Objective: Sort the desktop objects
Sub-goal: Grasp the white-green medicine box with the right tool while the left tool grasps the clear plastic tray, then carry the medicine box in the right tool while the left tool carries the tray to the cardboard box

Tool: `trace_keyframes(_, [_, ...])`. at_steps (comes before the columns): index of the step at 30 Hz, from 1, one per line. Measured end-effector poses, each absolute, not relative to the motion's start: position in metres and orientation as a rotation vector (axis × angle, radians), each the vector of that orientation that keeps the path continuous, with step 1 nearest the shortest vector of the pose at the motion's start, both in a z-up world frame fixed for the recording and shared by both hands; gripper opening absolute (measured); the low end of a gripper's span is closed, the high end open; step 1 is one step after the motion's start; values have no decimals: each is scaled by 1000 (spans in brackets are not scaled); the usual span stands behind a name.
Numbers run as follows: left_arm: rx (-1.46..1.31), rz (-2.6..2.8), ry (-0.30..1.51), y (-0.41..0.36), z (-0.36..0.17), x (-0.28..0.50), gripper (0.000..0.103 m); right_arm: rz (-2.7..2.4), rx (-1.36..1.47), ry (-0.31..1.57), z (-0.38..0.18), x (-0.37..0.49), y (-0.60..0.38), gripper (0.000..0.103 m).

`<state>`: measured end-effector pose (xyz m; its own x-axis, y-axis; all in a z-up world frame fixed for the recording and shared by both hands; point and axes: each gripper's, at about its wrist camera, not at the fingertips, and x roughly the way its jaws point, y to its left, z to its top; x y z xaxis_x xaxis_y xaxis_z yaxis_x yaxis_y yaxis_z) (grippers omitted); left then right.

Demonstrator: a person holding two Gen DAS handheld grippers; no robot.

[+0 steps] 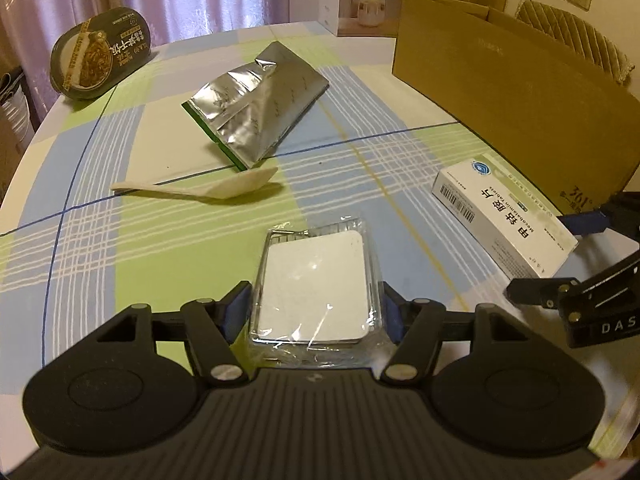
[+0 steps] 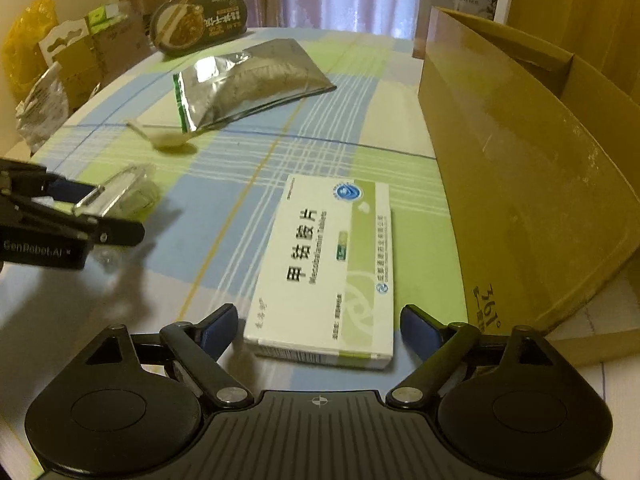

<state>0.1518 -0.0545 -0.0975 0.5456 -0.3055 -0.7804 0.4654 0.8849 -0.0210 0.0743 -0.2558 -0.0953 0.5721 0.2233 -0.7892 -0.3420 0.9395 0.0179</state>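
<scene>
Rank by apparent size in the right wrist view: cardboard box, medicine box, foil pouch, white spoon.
1. cardboard box
2. medicine box and foil pouch: similar spans; the medicine box lies nearer the camera, so not ranked
3. white spoon

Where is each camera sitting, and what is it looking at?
Left wrist: rides on the left hand-held gripper, looking forward over its wrapped white pad; the right hand-held gripper shows at the right edge.
Right wrist: rides on the open right hand-held gripper, looking over the medicine box; the left one shows at the left edge.
Shared: foil pouch, spoon, cardboard box.
</scene>
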Motion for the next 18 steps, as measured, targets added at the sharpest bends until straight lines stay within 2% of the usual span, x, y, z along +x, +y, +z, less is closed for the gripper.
trace_keyframes(5, [216, -459, 891, -52, -99, 152, 62, 320, -128, 889, -96, 83, -255, 86])
trace_keyframes(9, [227, -469, 891, -52, -98, 152, 57, 307, -122, 895, -99, 88, -252, 85])
trace_keyframes(10, [223, -469, 889, -52, -97, 152, 57, 303, -124, 895, -100, 88, -251, 73])
trace_keyframes(11, [213, -470, 884, -51, -96, 152, 56, 301, -130, 889, -100, 87, -251, 69])
trace_keyframes(18, [166, -494, 840, -51, -83, 149, 56, 297, -166, 851, -87, 74, -251, 68])
